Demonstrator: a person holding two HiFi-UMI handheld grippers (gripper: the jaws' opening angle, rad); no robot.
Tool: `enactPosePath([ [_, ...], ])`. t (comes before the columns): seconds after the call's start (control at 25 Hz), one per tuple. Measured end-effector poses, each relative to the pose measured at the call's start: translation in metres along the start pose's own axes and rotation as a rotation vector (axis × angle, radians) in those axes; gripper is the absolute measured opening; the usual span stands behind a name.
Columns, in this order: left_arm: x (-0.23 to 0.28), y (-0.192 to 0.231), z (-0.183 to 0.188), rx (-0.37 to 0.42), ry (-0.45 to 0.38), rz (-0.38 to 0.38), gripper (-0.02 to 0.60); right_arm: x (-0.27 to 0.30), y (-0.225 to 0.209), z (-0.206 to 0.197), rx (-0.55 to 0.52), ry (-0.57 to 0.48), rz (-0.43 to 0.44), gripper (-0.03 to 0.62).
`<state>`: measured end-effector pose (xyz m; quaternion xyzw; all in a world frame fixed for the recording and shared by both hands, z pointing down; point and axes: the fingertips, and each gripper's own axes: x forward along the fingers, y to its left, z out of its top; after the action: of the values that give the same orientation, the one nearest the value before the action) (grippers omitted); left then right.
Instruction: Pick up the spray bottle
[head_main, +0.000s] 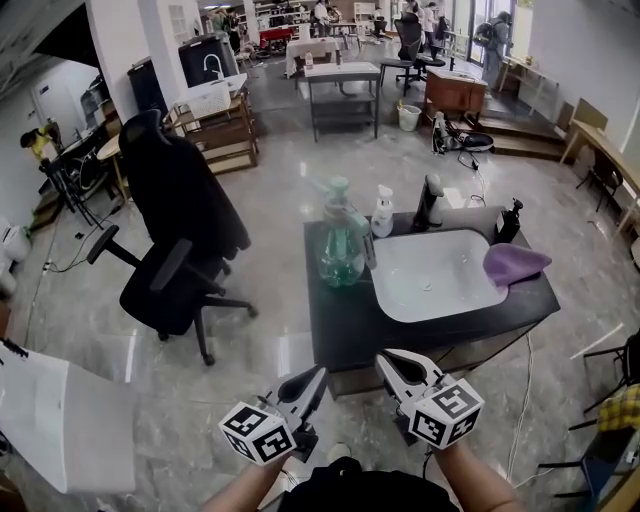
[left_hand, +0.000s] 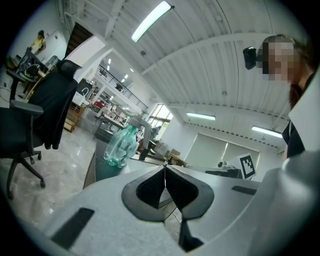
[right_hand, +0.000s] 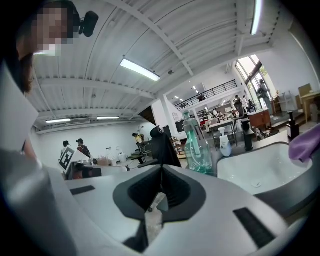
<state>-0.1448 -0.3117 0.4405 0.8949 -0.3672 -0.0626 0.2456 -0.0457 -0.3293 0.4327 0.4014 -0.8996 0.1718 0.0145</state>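
Note:
A clear teal spray bottle (head_main: 340, 243) with a pale trigger head stands upright on the black counter (head_main: 345, 325), just left of the white sink (head_main: 440, 275). It also shows in the left gripper view (left_hand: 121, 145) and the right gripper view (right_hand: 197, 145). A small white spray bottle (head_main: 382, 212) stands behind the sink's left corner. My left gripper (head_main: 320, 372) and right gripper (head_main: 384, 359) hang side by side before the counter's near edge, short of the bottles. Both are shut with nothing between the pads (left_hand: 152, 187), (right_hand: 172, 187).
A faucet (head_main: 430, 200), a black dispenser (head_main: 510, 220) and a purple cloth (head_main: 515, 263) sit round the sink. A black office chair (head_main: 175, 235) draped with a jacket stands left of the counter. A white sheet-like thing (head_main: 50, 420) lies at lower left. Tables and people fill the far room.

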Motion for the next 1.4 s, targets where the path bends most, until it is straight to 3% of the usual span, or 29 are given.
enactPosePath([
  [0.44, 0.018, 0.039, 0.016, 0.106, 0.047, -0.089, 0.008, 0.053, -0.008, 0.002, -0.006, -0.007, -0.046, 0.008],
  [0.6, 0.028, 0.048, 0.017, 0.078, 0.042, -0.100, 0.008, 0.064, -0.017, 0.006, -0.017, 0.002, -0.055, 0.008],
  [1.04, 0.081, 0.091, 0.058, 0.081, -0.019, -0.014, 0.008, 0.102, -0.077, 0.061, -0.088, -0.070, -0.077, 0.011],
  [1.08, 0.086, 0.092, 0.063, 0.086, -0.024, -0.010, 0.008, 0.106, -0.082, 0.067, -0.091, -0.075, -0.072, 0.020],
  [1.16, 0.097, 0.094, 0.071, 0.092, -0.034, -0.005, 0.008, 0.112, -0.089, 0.078, -0.095, -0.080, -0.057, 0.107],
  [1.4, 0.118, 0.097, 0.086, 0.113, -0.041, 0.013, 0.008, 0.125, -0.110, 0.104, -0.130, -0.108, -0.049, 0.124],
])
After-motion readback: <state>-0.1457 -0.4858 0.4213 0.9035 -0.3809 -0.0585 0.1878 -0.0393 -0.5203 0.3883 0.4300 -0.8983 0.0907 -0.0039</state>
